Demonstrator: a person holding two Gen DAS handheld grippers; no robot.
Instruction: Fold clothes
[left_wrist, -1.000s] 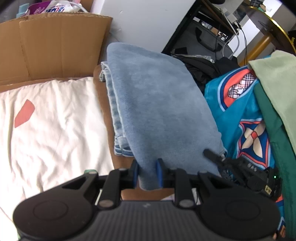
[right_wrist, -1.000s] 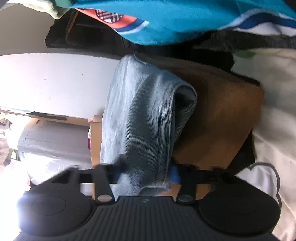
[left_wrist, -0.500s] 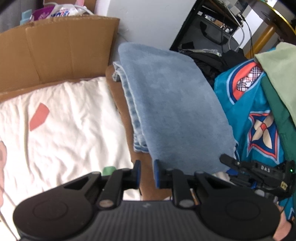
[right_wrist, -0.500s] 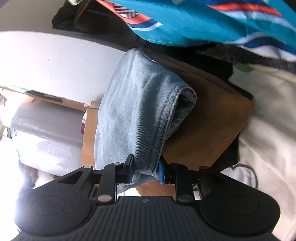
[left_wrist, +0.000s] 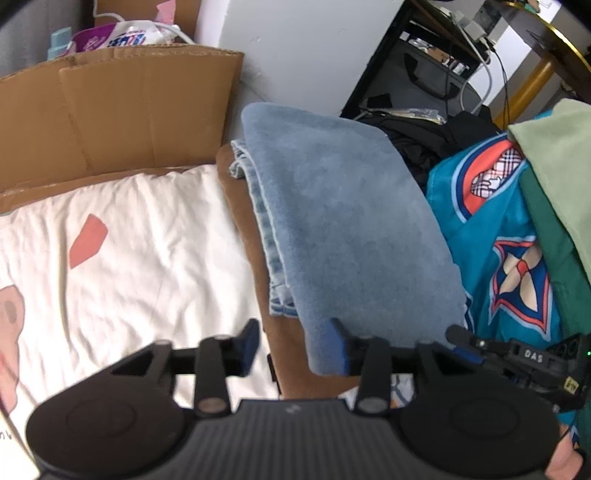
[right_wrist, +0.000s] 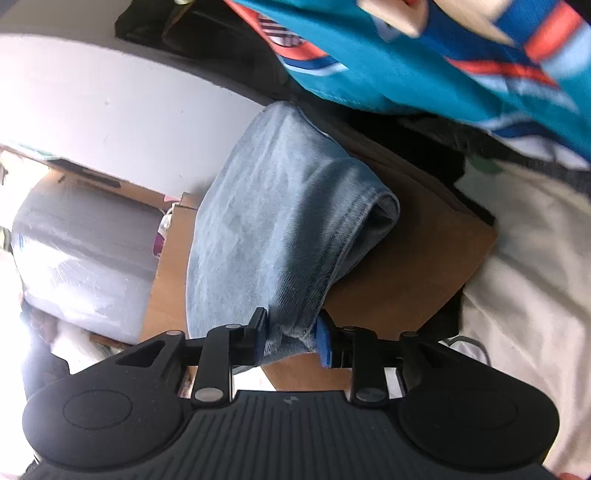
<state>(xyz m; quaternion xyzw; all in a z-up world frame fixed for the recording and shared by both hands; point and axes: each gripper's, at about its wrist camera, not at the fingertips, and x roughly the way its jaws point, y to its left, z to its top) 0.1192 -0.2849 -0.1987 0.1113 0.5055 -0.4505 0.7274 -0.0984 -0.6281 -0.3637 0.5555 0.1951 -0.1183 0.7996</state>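
**Folded jeans lying on a brown garment, one claw letting go, the other at the corner**

The left claw (left_wrist: 293, 347) is standing open, its jaws having just been widening; the brown garment (left_wrist: 255, 266) and the near corner of the folded jeans (left_wrist: 347, 229) are showing in the gap, with the right pad just beside the denim edge and the left pad clear of it. The right claw (right_wrist: 291, 338) is sitting around the jeans' (right_wrist: 273, 229) near corner with its jaws having just been easing apart; the cloth is filling the gap between the blue pads, and whether the pads are pressing on it I cannot tell.

The jeans are lying folded in a long stack, hemmed edges facing the white sheet (left_wrist: 129, 251), the smooth fold facing the teal patterned shirt (left_wrist: 495, 236). The brown garment is showing as a narrow strip along the hem side and beyond the near end. The white sheet is offering the widest bare room, to the left of the stack. A cardboard flap (left_wrist: 122, 118) is bounding the far side, and a pale green cloth (left_wrist: 554, 166) is crowding the right edge over the teal shirt. In the left wrist view the right claw's black body is reaching in at the lower right.
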